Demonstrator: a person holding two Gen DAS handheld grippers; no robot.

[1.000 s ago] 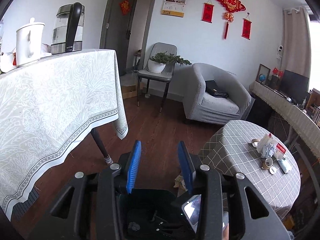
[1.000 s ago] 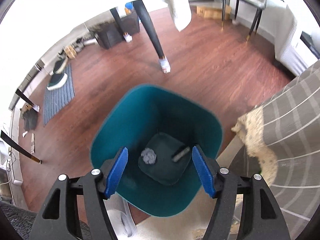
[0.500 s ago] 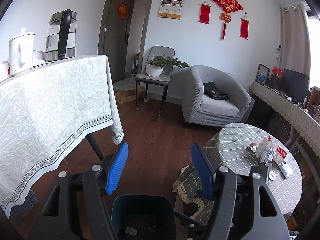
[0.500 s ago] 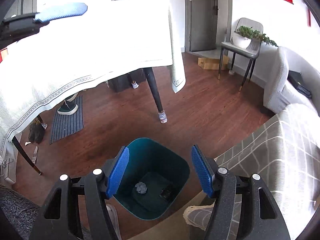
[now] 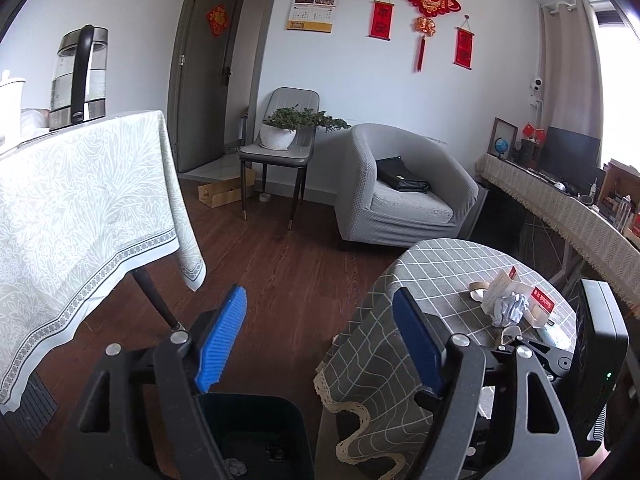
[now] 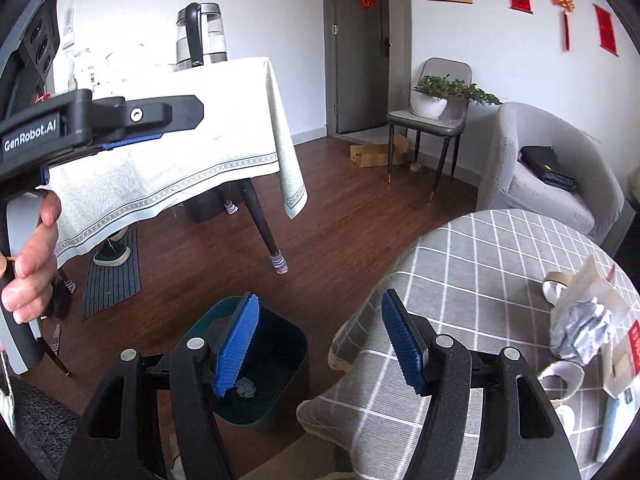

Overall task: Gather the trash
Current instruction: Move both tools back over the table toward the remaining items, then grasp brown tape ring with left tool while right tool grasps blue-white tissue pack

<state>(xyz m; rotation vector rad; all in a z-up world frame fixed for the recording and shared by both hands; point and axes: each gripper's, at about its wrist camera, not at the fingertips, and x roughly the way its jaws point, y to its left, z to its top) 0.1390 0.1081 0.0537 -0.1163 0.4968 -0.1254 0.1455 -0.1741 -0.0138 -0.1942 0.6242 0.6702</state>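
While trash waits: the crumpled paper (image 6: 580, 334) lies on the round checked table (image 6: 472, 264), among torn wrappers (image 6: 592, 280) and small cups (image 6: 558, 376), near the far edge.
Bin: the teal bin (image 6: 276, 360) stands on the floor just beside the table, a grey wad (image 6: 245, 387) already inside.
Right gripper (image 6: 320, 340): tongs apart, nothing between them; it hangs over the bin and table edge.
Left gripper (image 5: 320, 336): tongs apart and empty, having just been opening.
Risk, reach: a careless sweep could knock the cups or wrappers off the table.
Risk, grip: soft paper may slip from a shallow pinch and miss the bin.
Change: a second ago the right view looked straight down into the bin; now it shows the room and table.
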